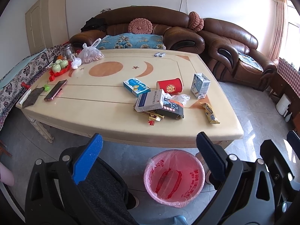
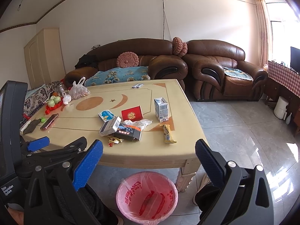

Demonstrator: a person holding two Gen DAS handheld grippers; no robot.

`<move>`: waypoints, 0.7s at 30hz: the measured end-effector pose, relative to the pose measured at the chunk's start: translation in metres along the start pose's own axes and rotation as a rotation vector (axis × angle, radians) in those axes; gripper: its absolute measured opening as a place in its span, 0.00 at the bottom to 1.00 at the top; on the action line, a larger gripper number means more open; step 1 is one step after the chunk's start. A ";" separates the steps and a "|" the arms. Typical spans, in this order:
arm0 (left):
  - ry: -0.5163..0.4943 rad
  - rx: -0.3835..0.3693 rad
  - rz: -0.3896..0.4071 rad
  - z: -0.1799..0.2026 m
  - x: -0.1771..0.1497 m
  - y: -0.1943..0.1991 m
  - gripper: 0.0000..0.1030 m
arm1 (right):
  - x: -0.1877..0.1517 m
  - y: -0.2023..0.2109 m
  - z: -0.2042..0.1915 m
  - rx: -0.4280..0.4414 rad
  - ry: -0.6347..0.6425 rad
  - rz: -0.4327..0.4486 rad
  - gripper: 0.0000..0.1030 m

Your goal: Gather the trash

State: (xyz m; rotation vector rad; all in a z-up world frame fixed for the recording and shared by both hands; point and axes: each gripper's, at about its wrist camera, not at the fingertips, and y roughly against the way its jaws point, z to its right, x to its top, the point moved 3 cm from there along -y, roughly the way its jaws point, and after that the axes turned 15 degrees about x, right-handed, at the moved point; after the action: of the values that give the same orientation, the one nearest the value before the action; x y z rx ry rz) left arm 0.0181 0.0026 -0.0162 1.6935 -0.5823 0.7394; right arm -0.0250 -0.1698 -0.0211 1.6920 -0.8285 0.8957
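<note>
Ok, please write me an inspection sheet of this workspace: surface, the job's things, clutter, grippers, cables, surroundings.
Surface: cream coffee table with moon and star inlay.
Job's things: red paper cup on its side, milk carton upright, snack wrapper near the edge, white medicine box leaning on a dark box, blue box, crumpled plastic; pink lined bin on the floor below.
Clutter: phone, green tea set on a red tray, plastic bag.
Grippers: left gripper open, empty; right gripper open, empty.
Cables: wall cable behind the sofa.
Surroundings: brown leather sofa, armchair, tiled floor.
</note>
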 end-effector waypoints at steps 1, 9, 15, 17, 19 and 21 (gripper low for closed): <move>0.000 0.000 0.000 0.000 0.000 0.000 0.95 | 0.000 0.000 0.000 0.000 0.000 0.000 0.94; 0.000 0.001 0.000 0.000 0.001 0.000 0.95 | 0.000 0.000 0.000 0.001 -0.002 0.000 0.94; 0.000 0.001 -0.001 0.000 0.001 0.000 0.95 | 0.002 -0.002 -0.002 0.005 -0.003 0.000 0.94; -0.001 0.001 0.000 0.000 0.001 0.000 0.95 | 0.001 -0.001 -0.001 0.004 -0.003 0.000 0.94; -0.001 0.002 0.000 0.000 0.001 0.000 0.95 | 0.001 -0.002 -0.002 0.004 -0.003 -0.001 0.94; -0.001 0.001 0.000 0.000 0.000 0.000 0.95 | 0.001 -0.002 -0.002 0.006 -0.004 0.000 0.94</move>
State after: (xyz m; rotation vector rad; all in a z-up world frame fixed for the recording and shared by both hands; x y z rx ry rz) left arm 0.0182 0.0028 -0.0157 1.6950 -0.5827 0.7392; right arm -0.0236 -0.1679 -0.0207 1.6996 -0.8293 0.8951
